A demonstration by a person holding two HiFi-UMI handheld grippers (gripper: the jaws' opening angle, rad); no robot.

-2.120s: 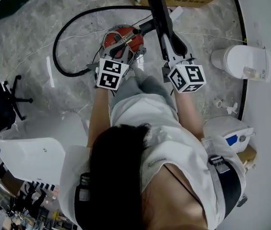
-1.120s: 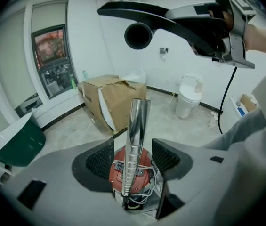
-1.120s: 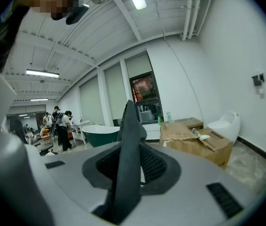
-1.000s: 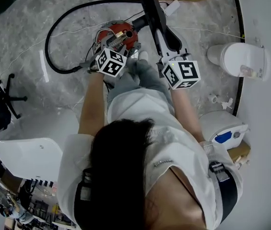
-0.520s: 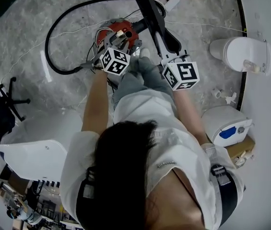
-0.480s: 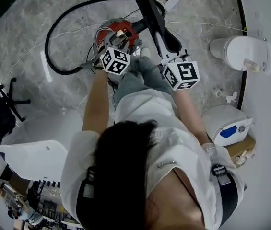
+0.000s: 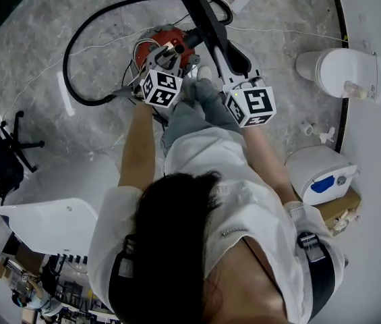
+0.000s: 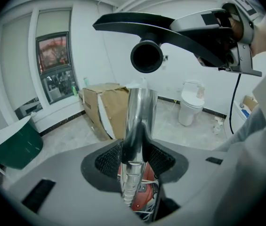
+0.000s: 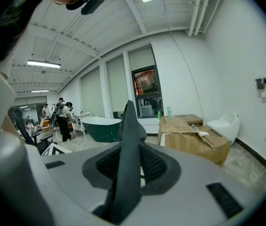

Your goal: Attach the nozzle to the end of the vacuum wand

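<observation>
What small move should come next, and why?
Probably bring the nozzle in the right gripper down so its round socket meets the wand tip. In the left gripper view the socket faces the chrome tip but sits above it, apart. The jaws of the left gripper have just been closing on the wand.

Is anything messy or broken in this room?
Nothing looks broken. The cardboard box has ragged, half-open flaps, and the black hose sprawls in a big loop. The nozzle isn't on the metal tube yet: its round hole hangs just above the tube's end.
</observation>
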